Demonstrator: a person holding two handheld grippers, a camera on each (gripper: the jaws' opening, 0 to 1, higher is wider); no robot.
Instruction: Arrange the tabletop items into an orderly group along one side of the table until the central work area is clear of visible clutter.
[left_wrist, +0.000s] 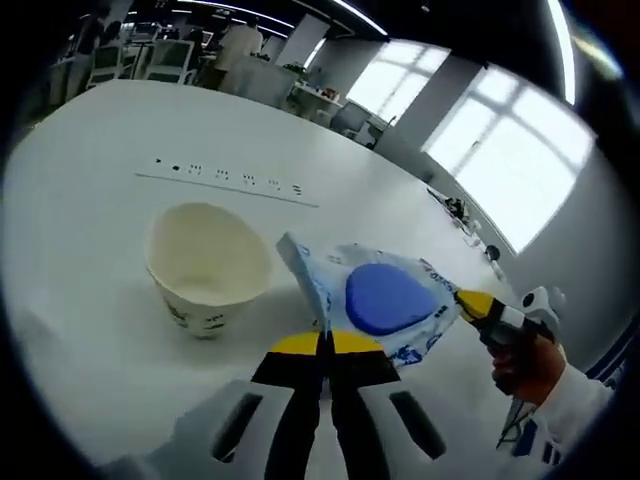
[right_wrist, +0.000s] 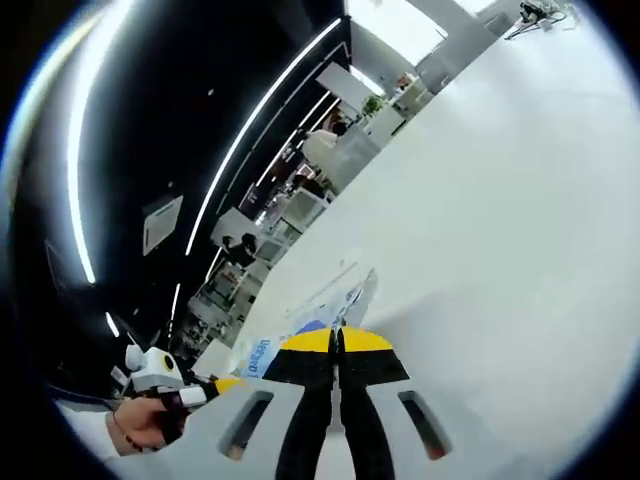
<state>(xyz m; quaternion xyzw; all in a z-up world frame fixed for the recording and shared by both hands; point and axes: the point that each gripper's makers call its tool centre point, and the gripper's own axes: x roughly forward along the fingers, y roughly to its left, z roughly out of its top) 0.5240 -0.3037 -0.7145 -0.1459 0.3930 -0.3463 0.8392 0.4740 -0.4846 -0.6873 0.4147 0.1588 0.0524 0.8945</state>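
Left tongs (left_wrist: 325, 345) pinching the white-and-blue packet (left_wrist: 385, 300) at its 7 o'clock edge, right tongs (right_wrist: 337, 343) clamping its far end (other tongs entering at 3 o'clock). Paper cup (left_wrist: 208, 262) sitting upright on white desk (left_wrist: 100, 150), at 9 o'clock of the packet.

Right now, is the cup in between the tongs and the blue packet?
No. Both tongs are already shut on the packet, one at each end. The cup sits beside it on the table.
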